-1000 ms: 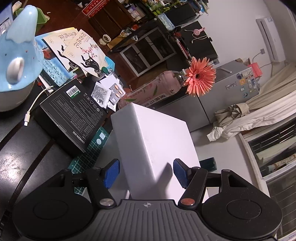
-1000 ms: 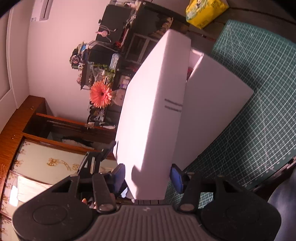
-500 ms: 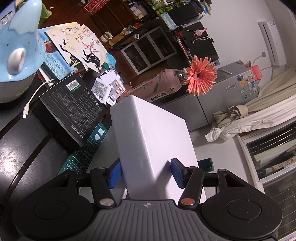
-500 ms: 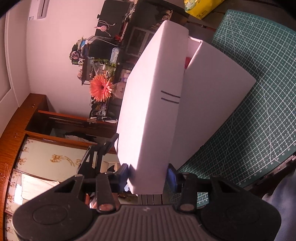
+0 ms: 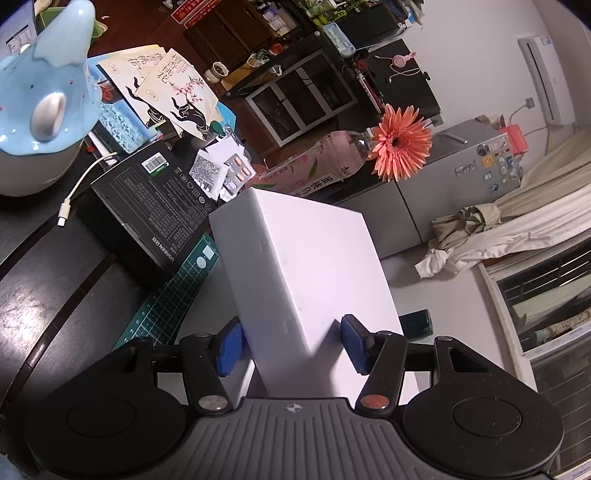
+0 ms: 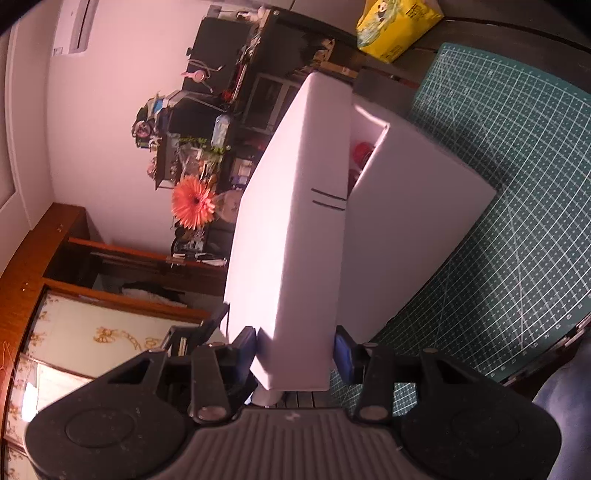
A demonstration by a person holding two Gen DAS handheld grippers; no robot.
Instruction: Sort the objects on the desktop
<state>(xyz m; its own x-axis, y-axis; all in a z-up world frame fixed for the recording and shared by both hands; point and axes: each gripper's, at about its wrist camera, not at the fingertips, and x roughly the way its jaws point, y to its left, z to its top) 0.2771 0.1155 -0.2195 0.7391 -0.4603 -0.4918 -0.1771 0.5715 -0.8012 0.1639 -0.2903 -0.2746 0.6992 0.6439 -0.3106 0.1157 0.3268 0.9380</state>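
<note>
A white foam lid (image 6: 291,229) stands tilted over a white foam box (image 6: 413,206) on the green cutting mat (image 6: 517,258). My right gripper (image 6: 293,350) is shut on the lid's near edge. Red items (image 6: 360,151) show inside the box through the gap. In the left wrist view the lid (image 5: 306,273) fills the middle, and my left gripper (image 5: 291,343) is closed around its near end, blue pads (image 5: 352,343) at its sides. The box below is mostly hidden.
A black carton (image 5: 147,199), pill blisters (image 5: 236,173), printed cards (image 5: 173,96), a white cable (image 5: 85,177) and a blue ceramic figure (image 5: 44,96) lie left of the box. A pink bottle with an orange flower (image 5: 402,144) stands behind. A yellow tissue pack (image 6: 395,26) sits beyond the mat.
Both grippers have closed in on the lid's near edge. The lid has tilted up slightly, widening the gap over the box.
</note>
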